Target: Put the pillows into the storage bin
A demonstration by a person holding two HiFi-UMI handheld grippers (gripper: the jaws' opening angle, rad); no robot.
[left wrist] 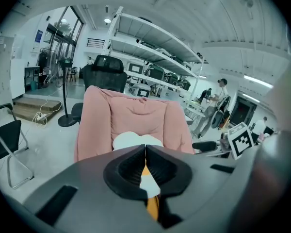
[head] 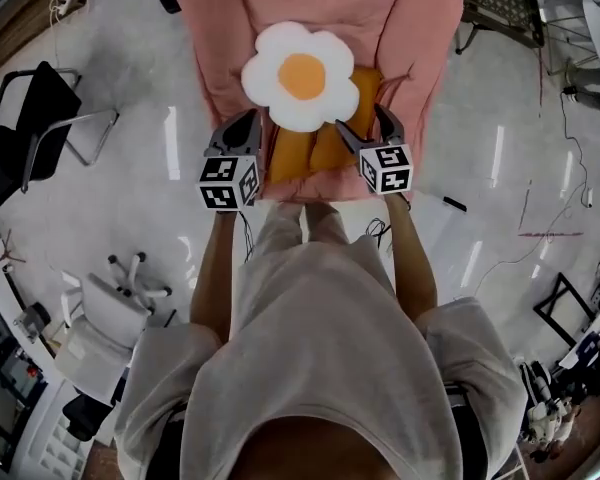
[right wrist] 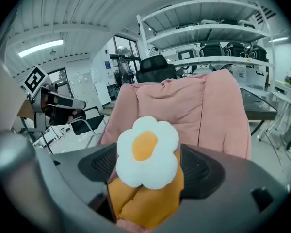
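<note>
Item under inspection: the white flower pillow (head: 300, 76) with an orange centre. It sits on the seat of a pink armchair (head: 420, 28), propped against the backrest. It lies partly over a second, orange pillow (head: 318, 150) at the front of the seat. No storage bin appears in any view.

Right claw (head: 362, 120): released, jaws spread wide. Its own view frames both pillows between the pads. No pad is seen pressing on fabric, so nothing is held. It stands just beside the right edge of the orange pillow.

Left claw (head: 250, 118): clenched, tips together, nothing between them. It stands just beside the left edge of the orange pillow, below the flower pillow.

Assessment: the step in hand appears to be the first pick-up. The flower pillow is on top and should go first.

Recommendations:
- Spread the left jaws before contact.
- Set each claw on an opposite petal edge and pinch a good fold of stuffing, not just the cover.
- Lift straight off the seat so the orange pillow is not dragged along.
</note>
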